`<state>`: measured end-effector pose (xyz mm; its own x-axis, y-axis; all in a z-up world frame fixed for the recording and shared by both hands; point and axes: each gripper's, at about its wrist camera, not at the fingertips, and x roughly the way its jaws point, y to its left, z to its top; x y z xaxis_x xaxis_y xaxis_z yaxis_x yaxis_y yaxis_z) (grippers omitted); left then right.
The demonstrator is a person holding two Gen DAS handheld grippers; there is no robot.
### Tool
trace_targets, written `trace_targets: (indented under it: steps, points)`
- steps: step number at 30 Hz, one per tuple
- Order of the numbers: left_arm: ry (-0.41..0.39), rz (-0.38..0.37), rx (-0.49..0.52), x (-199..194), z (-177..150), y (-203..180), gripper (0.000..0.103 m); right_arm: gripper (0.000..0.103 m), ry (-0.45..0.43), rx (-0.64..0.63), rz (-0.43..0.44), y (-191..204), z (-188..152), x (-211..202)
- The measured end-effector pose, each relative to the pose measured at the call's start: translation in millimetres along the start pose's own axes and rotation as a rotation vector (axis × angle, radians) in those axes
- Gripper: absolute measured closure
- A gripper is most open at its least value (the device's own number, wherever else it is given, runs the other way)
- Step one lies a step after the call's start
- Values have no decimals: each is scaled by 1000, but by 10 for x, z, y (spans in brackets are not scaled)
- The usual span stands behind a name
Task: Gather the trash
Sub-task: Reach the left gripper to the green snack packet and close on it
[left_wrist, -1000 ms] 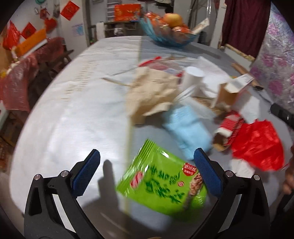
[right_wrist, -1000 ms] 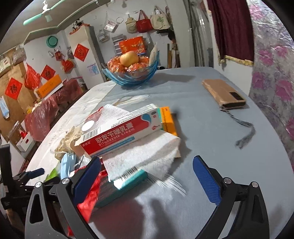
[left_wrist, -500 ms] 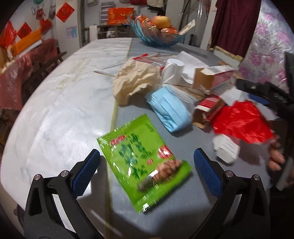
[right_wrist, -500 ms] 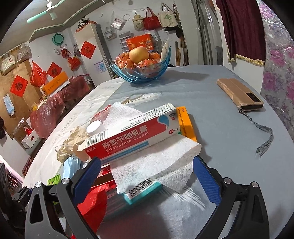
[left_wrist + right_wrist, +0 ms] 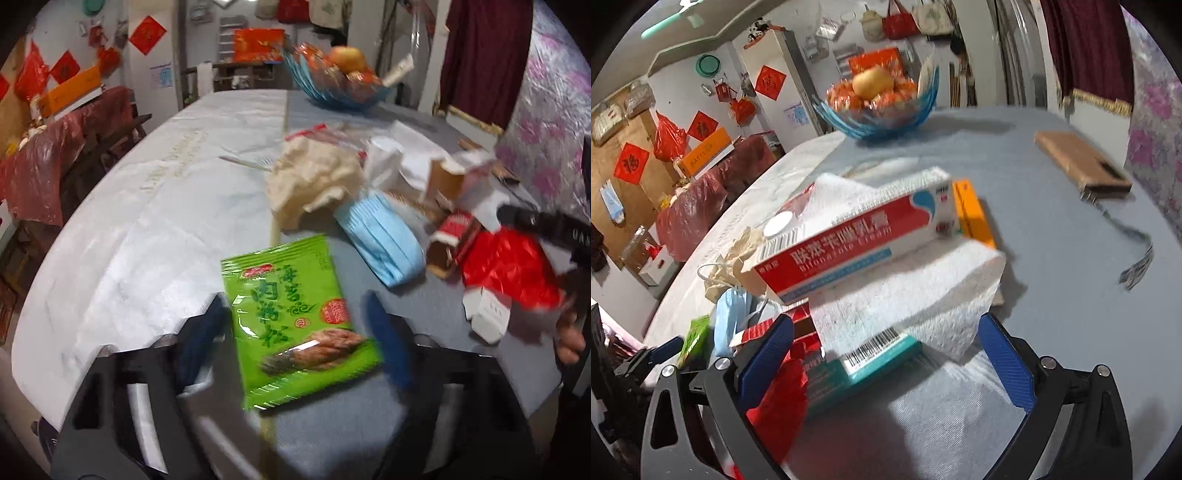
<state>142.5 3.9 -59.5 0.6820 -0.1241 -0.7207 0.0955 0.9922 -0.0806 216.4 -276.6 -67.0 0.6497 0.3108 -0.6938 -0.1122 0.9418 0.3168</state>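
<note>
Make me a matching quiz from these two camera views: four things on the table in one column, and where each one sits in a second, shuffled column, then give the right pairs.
Things:
1. green snack packet
2. blue face mask
3. red and white cream box
4. brown wallet

Places:
A. lying on the white paper towel
B. alone at the far right of the table, near the curtain
C. between the fingers of the left gripper
D. just in front of the crumpled beige paper

Pairs: 1-C, 2-D, 3-A, 4-B
</note>
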Motion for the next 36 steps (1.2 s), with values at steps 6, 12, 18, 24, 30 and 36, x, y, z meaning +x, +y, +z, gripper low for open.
trace_targets:
  steps: [6, 12, 18, 24, 30, 36]
  points:
    - [-72, -27, -46, -131, 101, 164, 49, 4, 9, 149, 91, -263, 0, 33]
    - [-115, -28, -53, -249, 135, 285, 56, 4, 29, 126, 87, -227, 6, 65]
    - [-75, -90, -88, -173, 83, 293, 26, 5, -52, 234, 140, -291, 23, -223]
    - [-43, -47, -99, -1, 86, 232, 12, 5, -92, 76, 101, 345, 360, -266]
    - [-43, -25, -41, -11, 89, 141, 60, 15, -48, 4, -99, 627, 458, 201]
    - [-69, -116, -32, -108, 121, 185, 95, 91, -97, 81, -6, 209, 444, 6]
